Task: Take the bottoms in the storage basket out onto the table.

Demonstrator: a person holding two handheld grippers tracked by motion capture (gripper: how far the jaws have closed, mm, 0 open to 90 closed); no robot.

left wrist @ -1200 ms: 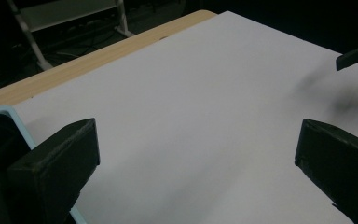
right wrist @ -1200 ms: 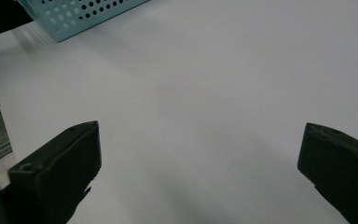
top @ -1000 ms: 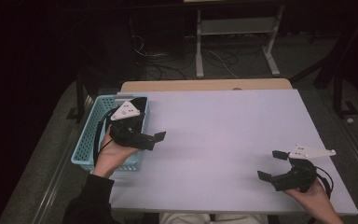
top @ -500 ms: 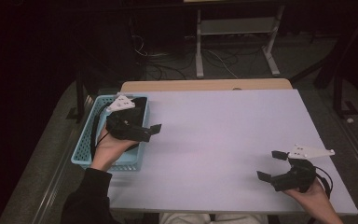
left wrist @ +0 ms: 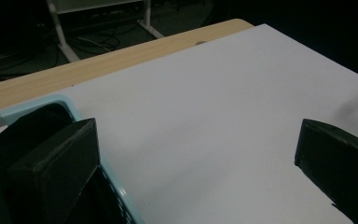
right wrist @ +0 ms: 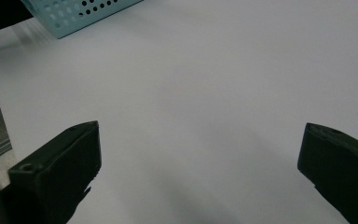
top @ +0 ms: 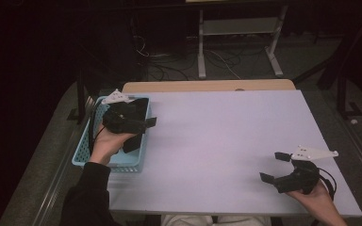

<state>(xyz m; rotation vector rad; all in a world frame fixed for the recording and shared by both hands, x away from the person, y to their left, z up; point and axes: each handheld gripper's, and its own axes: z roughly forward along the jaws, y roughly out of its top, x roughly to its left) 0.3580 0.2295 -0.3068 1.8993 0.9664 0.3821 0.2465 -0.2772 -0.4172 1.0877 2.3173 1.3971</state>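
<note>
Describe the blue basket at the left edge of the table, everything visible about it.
The basket is a light blue rectangular tray that looks like plastic, with rows of round holes through its walls and a smooth, rounded rim. It sits upright on the white table along its left edge. Something black lies inside; what it is cannot be told. The left gripper is above it, jaws spread wide and empty.

blue basket (top: 85, 157) contents hidden under left gripper (top: 139, 134), dark object unidentifiable
</note>
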